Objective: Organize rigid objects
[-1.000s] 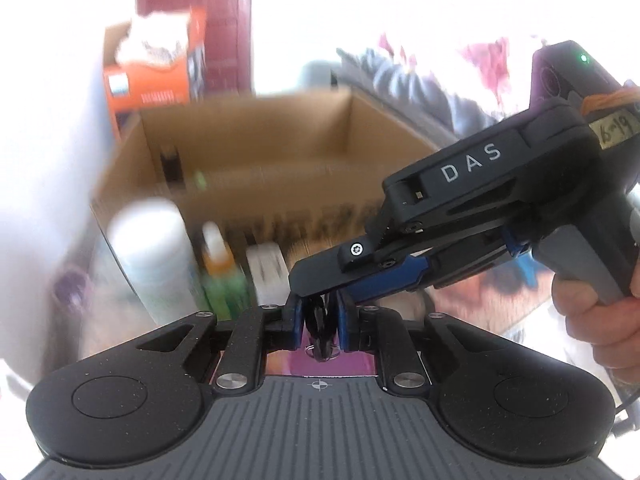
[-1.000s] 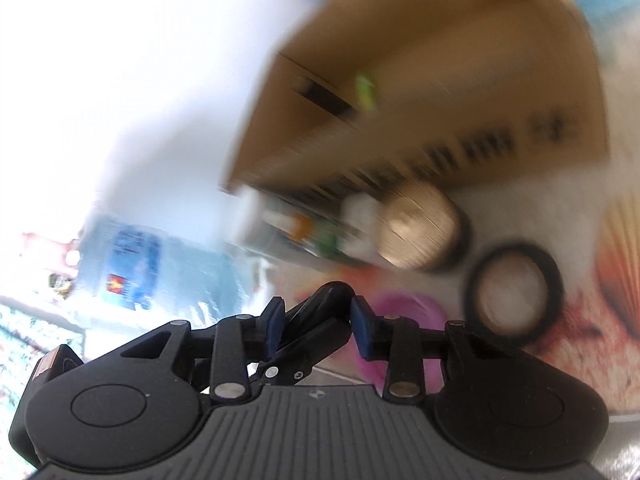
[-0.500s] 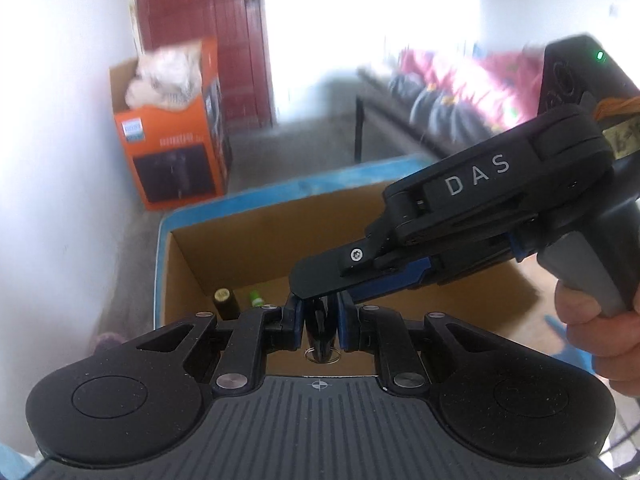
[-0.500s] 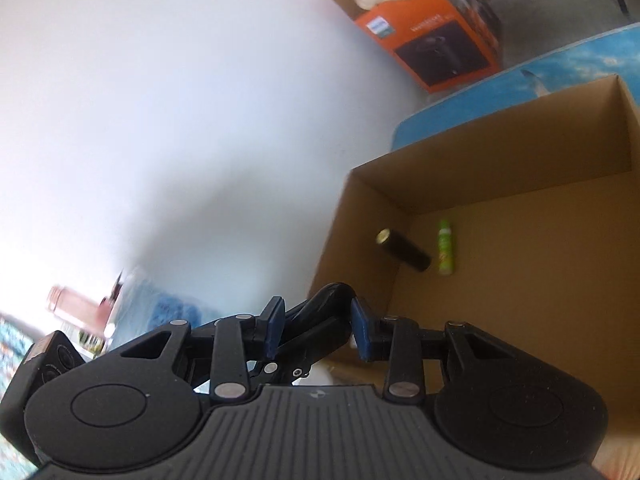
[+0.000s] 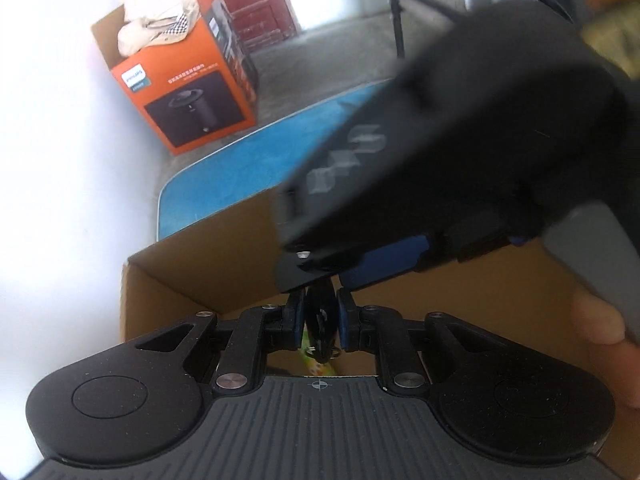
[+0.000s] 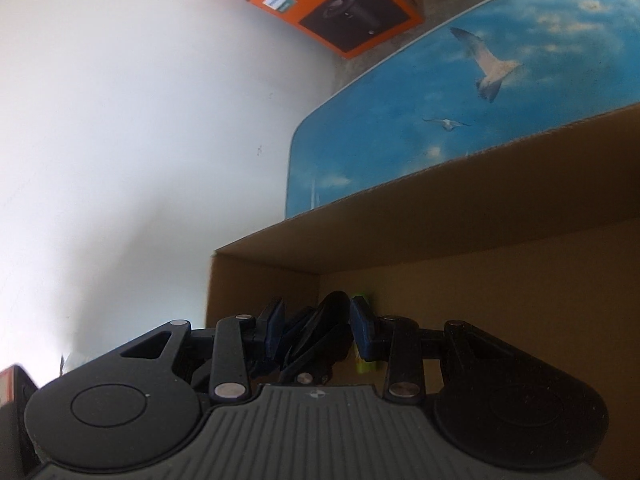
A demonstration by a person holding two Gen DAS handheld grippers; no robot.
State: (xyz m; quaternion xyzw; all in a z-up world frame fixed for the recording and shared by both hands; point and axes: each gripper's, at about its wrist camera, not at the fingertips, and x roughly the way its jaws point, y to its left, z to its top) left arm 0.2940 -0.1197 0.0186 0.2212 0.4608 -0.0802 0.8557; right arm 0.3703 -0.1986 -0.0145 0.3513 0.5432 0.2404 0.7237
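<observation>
Both claws sit over an open cardboard box that fills the lower half of each wrist view. In the left wrist view, the left claw at lower centre has its jaws opening, a small black object between the pads; what it is cannot be told. The right claw is clamped on the same black object at lower centre of the right wrist view. A green bottle lies on the box floor just beside its right finger. The box rests on a worktop printed with blue sky and gulls. An orange carton stands at upper left, on the floor.
</observation>
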